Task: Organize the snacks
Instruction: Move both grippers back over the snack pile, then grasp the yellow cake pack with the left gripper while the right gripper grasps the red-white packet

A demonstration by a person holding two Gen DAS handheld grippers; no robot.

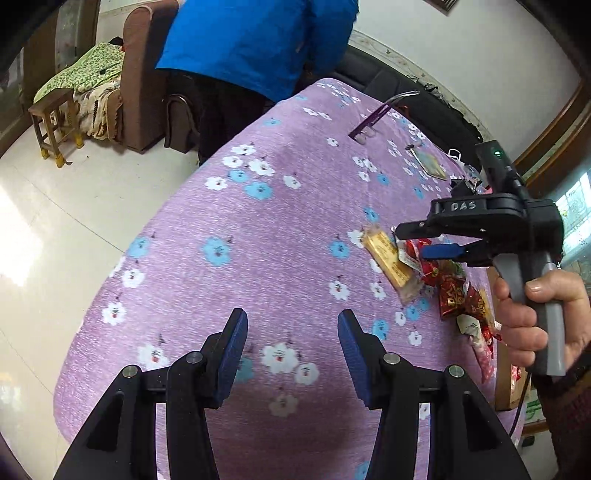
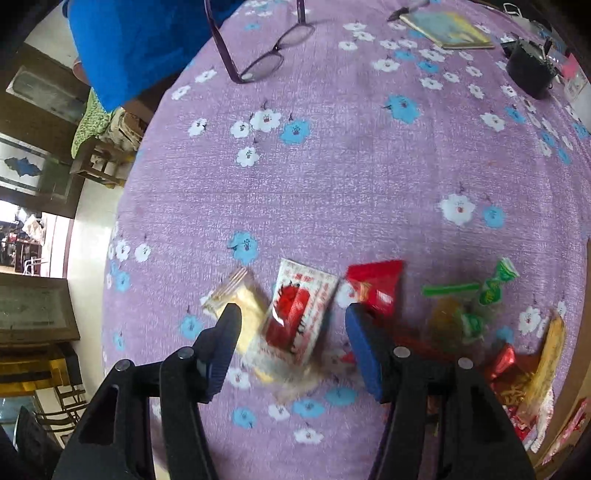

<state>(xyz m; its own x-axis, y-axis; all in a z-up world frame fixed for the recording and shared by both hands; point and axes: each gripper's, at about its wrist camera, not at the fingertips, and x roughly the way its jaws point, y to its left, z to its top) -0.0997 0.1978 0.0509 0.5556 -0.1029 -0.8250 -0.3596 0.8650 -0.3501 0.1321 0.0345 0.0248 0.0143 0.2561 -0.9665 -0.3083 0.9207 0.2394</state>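
A table under a purple flowered cloth (image 1: 258, 229) carries a loose pile of snack packets (image 1: 454, 291) at its right side. My right gripper (image 2: 292, 310) points down over them, open. A blurred white-and-red packet (image 2: 299, 314) lies between its fingers, and neither pad touches it. A pale yellow packet (image 2: 247, 299) is by the left finger and a red packet (image 2: 376, 284) by the right finger. Green-wrapped snacks (image 2: 491, 288) lie further right. My left gripper (image 1: 292, 315) hangs open over bare cloth. In the left wrist view a hand holds the right gripper (image 1: 417, 242) above a yellow packet (image 1: 388, 258).
Purple glasses (image 2: 273, 55), a booklet (image 2: 447, 29) and a black object (image 2: 528, 74) lie at the table's far side. A person in a blue jacket (image 1: 258, 44) stands at the far edge. A brown box (image 1: 504, 376) sits at the right edge. An armchair (image 1: 144, 74) and wooden stool (image 1: 51, 122) stand on the floor.
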